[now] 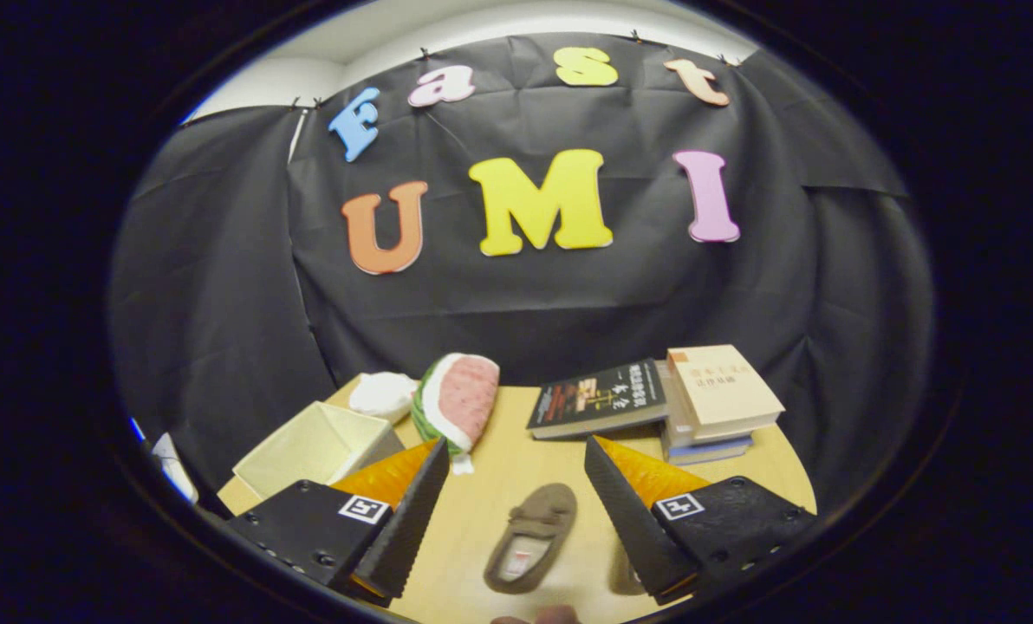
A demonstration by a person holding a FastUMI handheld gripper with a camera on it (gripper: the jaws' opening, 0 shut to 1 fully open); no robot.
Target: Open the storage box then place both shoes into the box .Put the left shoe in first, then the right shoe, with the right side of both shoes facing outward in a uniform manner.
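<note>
Shoes are the business here, and one brown slipper-style shoe (529,537) lies flat on the wooden table (516,433) in the gap between the gripper's (510,494) two black fingers (412,511), touching neither. The jaws stand wide apart and hold nothing. A second shoe (622,574) seems to peek out beside the inner edge of the right finger, mostly hidden, so which is the left one cannot be told for sure.

The shoe looks soft and light, with a flexible collar and a low open top; it would likely fold under a hard squeeze. A hold across the heel rim or the side wall near the opening should serve best, since the fabric is unlikely to slip against the ribbed pads.

Beyond the left finger sits the cream storage box (313,451), its top already open. Further out lie a watermelon-slice plush (458,403) and a white soft thing (382,394), and beyond the right finger a dark book (599,399) beside a stack of books (716,399).
</note>
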